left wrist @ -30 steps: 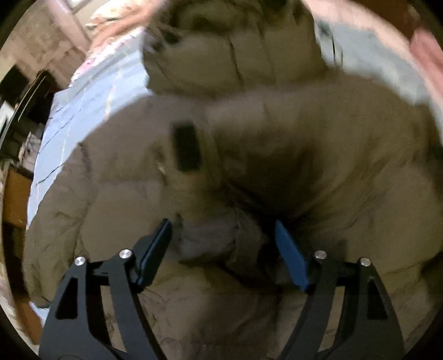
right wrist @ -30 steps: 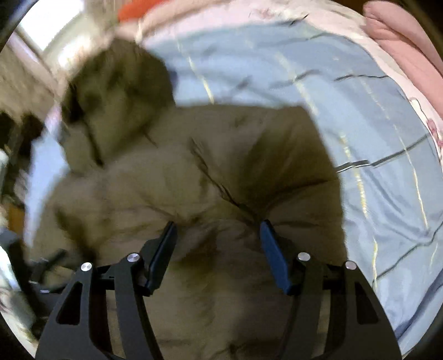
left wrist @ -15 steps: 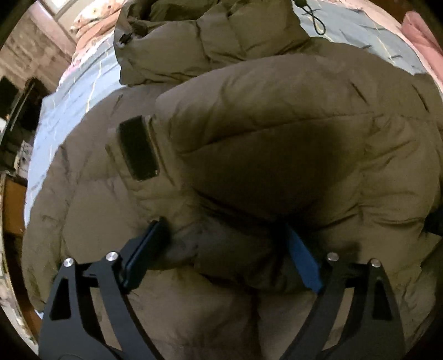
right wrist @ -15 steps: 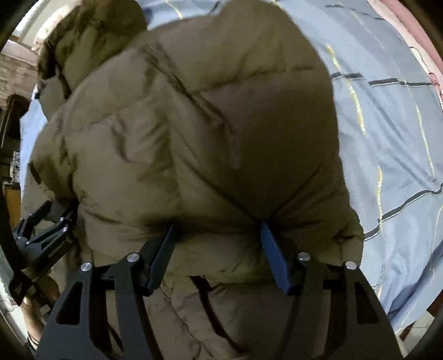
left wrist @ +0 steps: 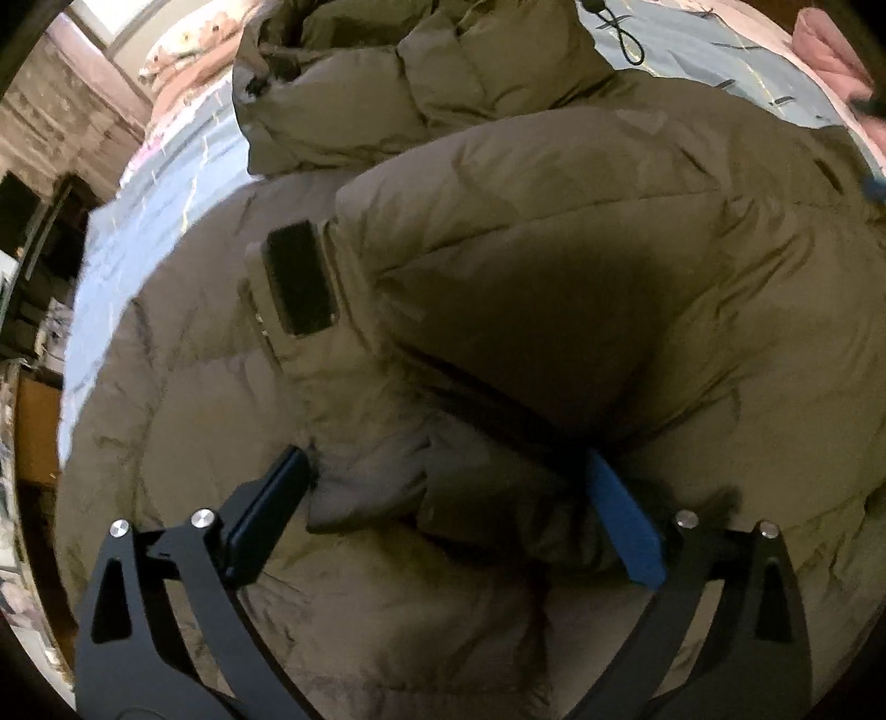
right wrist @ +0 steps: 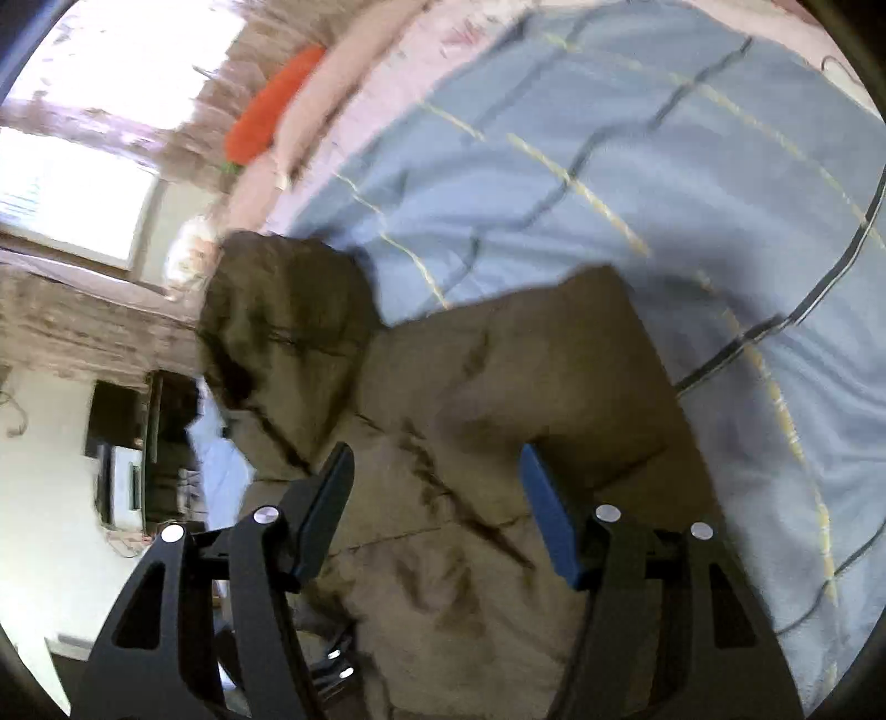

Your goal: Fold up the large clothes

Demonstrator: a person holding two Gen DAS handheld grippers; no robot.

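Observation:
An olive-green puffer jacket point(left wrist: 554, 266) lies on the blue checked bed sheet point(left wrist: 166, 210), its hood point(left wrist: 398, 66) at the far end. A sleeve is folded across the body, with a black patch point(left wrist: 299, 282) beside it. My left gripper point(left wrist: 448, 487) is open, its fingers on either side of a bunched fold of the jacket. My right gripper point(right wrist: 437, 482) is open and empty above the jacket point(right wrist: 470, 443), whose hood point(right wrist: 277, 310) points to the far left in the blurred right wrist view.
The blue sheet point(right wrist: 637, 166) spreads to the right of the jacket. A pink pillow point(left wrist: 830, 50) and a black cord point(left wrist: 620, 33) lie at the far right. An orange cushion point(right wrist: 271, 111) sits by the window. Dark shelves point(left wrist: 33, 266) stand left of the bed.
My right gripper has lifted away from the jacket, which it was pressed close to half a second ago, and now looks over it. The folded sleeve has settled on the body. My left gripper stays around the fold.

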